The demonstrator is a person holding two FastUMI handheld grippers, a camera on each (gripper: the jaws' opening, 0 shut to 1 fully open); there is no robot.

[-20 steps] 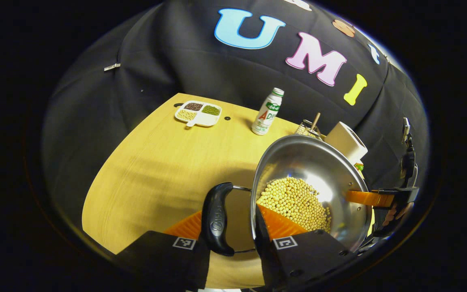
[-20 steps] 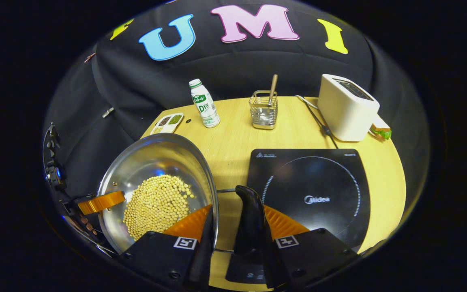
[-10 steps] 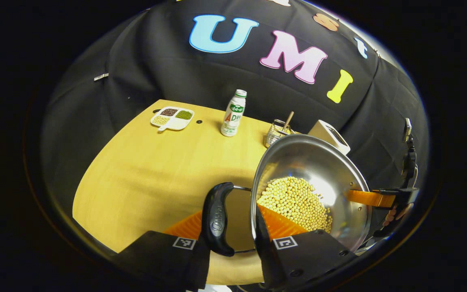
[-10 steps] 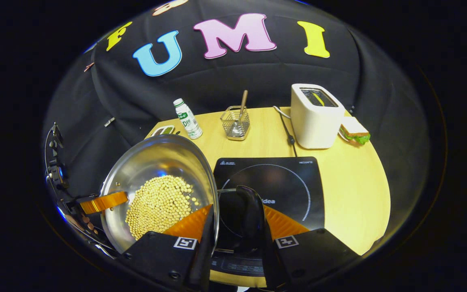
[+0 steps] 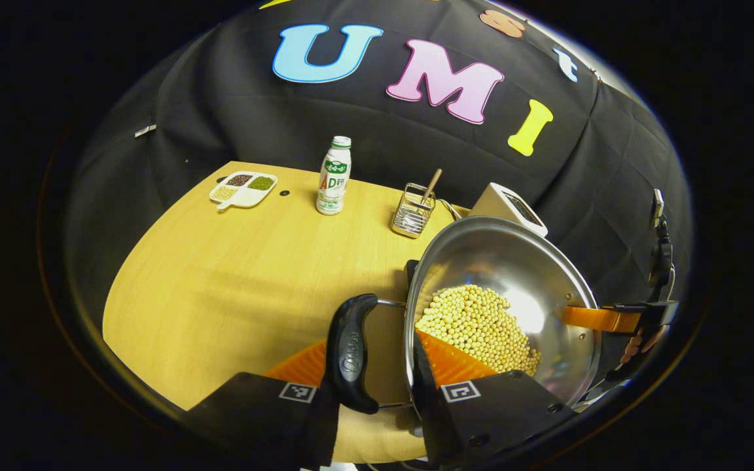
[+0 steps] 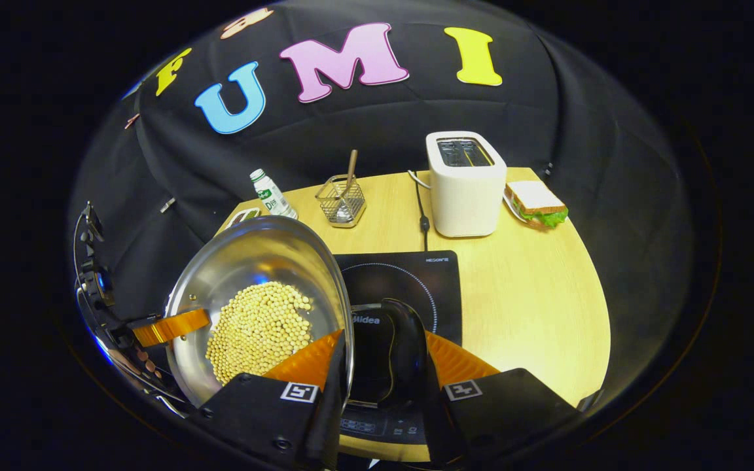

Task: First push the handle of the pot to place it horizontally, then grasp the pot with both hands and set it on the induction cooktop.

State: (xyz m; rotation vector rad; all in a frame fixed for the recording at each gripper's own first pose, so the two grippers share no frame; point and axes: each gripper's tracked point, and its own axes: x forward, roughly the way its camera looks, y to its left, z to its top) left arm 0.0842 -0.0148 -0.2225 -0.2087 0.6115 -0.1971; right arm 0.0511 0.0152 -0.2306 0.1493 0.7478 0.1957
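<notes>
Yellow wooden table [image 5: 233, 288] across the left and centre of the left gripper view, reaching the right side of the right gripper view. Black induction cooktop [image 6: 416, 281] at centre of the right gripper view, partly behind the pot. Steel pot [image 5: 508, 261] (holding pale soybeans [image 5: 475, 324]) at lower right of the left gripper view and lower left of the right gripper view, held up between both grippers, seemingly above the cooktop's near-left part. White toaster [image 6: 465, 186] at upper centre of the right gripper view, sandwich [image 6: 537, 204] just to its right. Left gripper [image 5: 370, 356] at the bottom of its view, clenched on the pot's black side handle [image 5: 349, 350] and rim. Right gripper [image 6: 380, 353] likewise grasping the opposite handle [image 6: 403, 347]. Wire basket [image 5: 411, 216], bottle [image 5: 334, 176] and divided dish [image 5: 243, 188] along the table's far edge, upper left.
</notes>
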